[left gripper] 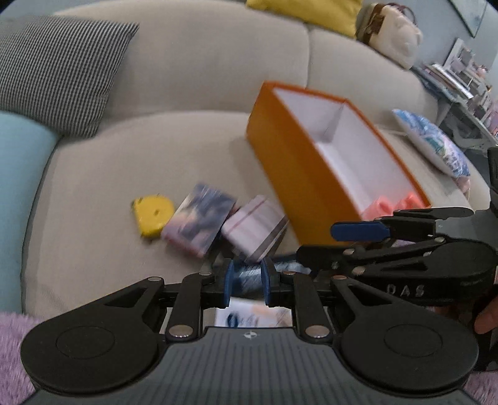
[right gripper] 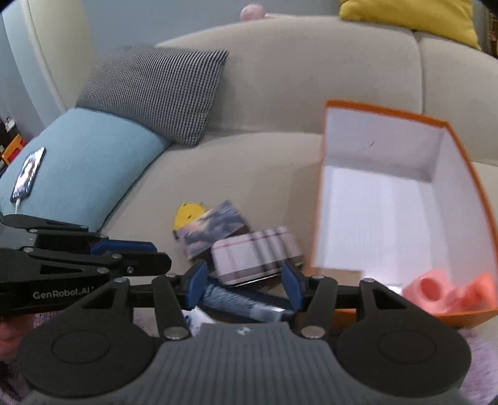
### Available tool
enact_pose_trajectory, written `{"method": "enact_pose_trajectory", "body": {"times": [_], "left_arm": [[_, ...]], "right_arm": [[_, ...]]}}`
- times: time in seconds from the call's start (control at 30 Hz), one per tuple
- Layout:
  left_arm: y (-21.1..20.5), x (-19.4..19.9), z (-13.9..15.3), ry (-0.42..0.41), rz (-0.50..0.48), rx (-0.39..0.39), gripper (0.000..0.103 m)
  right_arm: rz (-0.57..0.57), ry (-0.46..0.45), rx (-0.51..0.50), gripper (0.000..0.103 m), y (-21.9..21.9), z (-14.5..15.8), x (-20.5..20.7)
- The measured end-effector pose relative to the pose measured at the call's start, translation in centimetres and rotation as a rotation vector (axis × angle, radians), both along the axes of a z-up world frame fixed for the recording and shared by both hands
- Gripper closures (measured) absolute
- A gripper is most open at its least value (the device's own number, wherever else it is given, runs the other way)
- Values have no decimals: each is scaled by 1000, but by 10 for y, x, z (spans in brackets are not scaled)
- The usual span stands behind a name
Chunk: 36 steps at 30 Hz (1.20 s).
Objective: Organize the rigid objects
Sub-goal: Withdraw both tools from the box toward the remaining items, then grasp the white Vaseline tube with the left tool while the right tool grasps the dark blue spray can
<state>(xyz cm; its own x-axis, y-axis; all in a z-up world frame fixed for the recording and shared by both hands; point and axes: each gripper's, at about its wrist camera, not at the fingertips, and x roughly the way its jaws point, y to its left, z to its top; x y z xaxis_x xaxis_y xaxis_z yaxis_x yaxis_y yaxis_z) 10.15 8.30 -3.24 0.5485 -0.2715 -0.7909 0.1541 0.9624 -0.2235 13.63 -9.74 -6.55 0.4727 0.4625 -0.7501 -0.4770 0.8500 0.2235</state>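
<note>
On the seat of a beige sofa (left gripper: 174,78), one orange box (left gripper: 289,162), white inside, open at the top. In its near corner, pink foam (right gripper: 426,291): two lumps on show, one piece or two impossible to tell.

Just left of the box, a huddle of three flat things, blurred. One yellow piece (left gripper: 152,215) at the far left. One packet printed with clouds (left gripper: 199,221) touching it. One striped tin (left gripper: 255,232) against the packet, close to the orange wall. Nearer the cameras, one blue-grey roll (right gripper: 236,300), lying on its side below the tin. Four loose things in all, every one outside the box.

Cushions, four counted: one black-and-white checked (right gripper: 155,90), one pale blue (right gripper: 84,168), one yellow (left gripper: 308,12), one blue-and-white patterned (left gripper: 435,146) to the right of the box. On the pale blue one, one phone (right gripper: 28,174) with a white cable. One cream bag (left gripper: 395,34) at the sofa back.

Two claws, both low over the seat edge. Left gripper (left gripper: 249,282): blue pads close together with a narrow gap, gripping nothing; only the roll's colour seen through the gap, further off. Right gripper (right gripper: 244,286): pads wide apart, empty, framing the tin and the roll without touching either.
</note>
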Motion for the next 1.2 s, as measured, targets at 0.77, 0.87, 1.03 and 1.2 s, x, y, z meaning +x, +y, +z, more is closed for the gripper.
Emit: {"method": "enact_pose_trajectory", "body": {"times": [0.77,0.87,1.03,1.2], "left_arm": [[9,5,-72,329,8,28,59],[8,5,-74,333,8,39,59],[10,6,-73,332,19,25,59],[12,8,-73,331,25,14,59]], "right_arm": [[231,200,-262,54,46,-76,-11],[284,179,-317,50,54,-82,-18],[376,142,-400,38,70,-98,-24],[412,115,-440,38,74,-106,-32]]}}
